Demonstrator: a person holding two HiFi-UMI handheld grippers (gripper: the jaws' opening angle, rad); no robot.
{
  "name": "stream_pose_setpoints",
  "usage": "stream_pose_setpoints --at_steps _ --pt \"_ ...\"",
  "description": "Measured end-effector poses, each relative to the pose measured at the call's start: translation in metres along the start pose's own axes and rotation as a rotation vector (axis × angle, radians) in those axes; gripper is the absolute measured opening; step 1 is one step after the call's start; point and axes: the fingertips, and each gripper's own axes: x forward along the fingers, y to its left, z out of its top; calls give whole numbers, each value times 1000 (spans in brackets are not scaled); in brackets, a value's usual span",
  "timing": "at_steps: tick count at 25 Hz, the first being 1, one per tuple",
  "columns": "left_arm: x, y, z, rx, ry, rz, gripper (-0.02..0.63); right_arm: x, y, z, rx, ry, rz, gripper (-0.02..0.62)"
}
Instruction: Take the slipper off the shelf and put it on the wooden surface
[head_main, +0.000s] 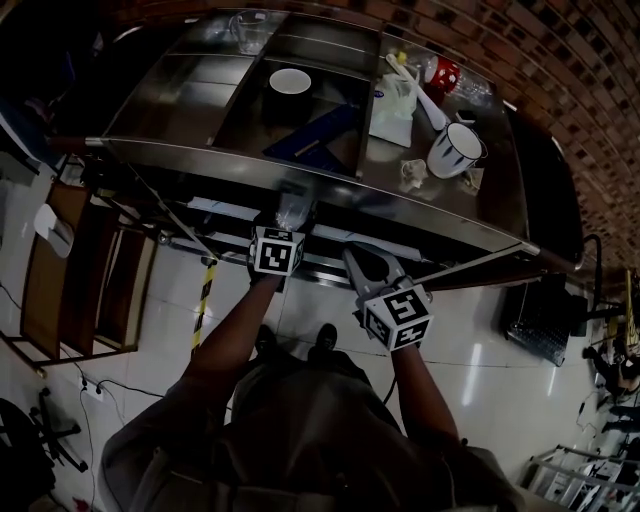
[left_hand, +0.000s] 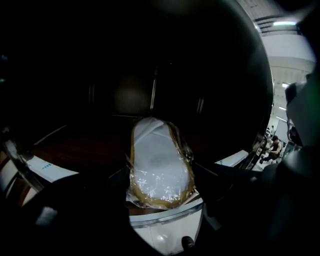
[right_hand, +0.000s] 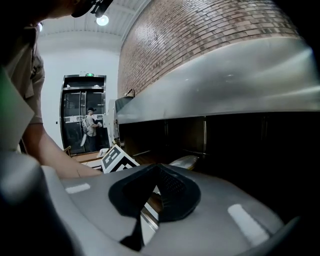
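While the plastic-wrapped slipper (left_hand: 160, 165) is lying on the wooden surface (left_hand: 90, 150), I am hovering over it.
My left hand-held gripper (left_hand: 160, 182) is standing open around its near end at lower centre; my right hand-held gripper (right_hand: 159, 170) is hanging closed and empty.

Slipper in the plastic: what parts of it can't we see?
Head view: steel counter and left gripper hide most of the slipper.
Left gripper view: too dark to tell whether the fingers touch it.
Right gripper view: right gripper covers all but one end.
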Motion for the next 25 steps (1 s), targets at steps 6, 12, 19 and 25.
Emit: stream_pose_setpoints --at_steps 6,12,19,25 --pt "-30 -7 -2 -67 -31 -10 387 7 11 4 -14 -14 60 0" --pt "-77 5 9 -112 -124 34 383 20 27 11 -34 -28 134 0" --pt "-126 29 25 -114 -223 106 380 42 63 19 -68 -33 242 0" --pt "-164 50 33 -111 -285 181 380 57 89 26 -90 -40 321 0"
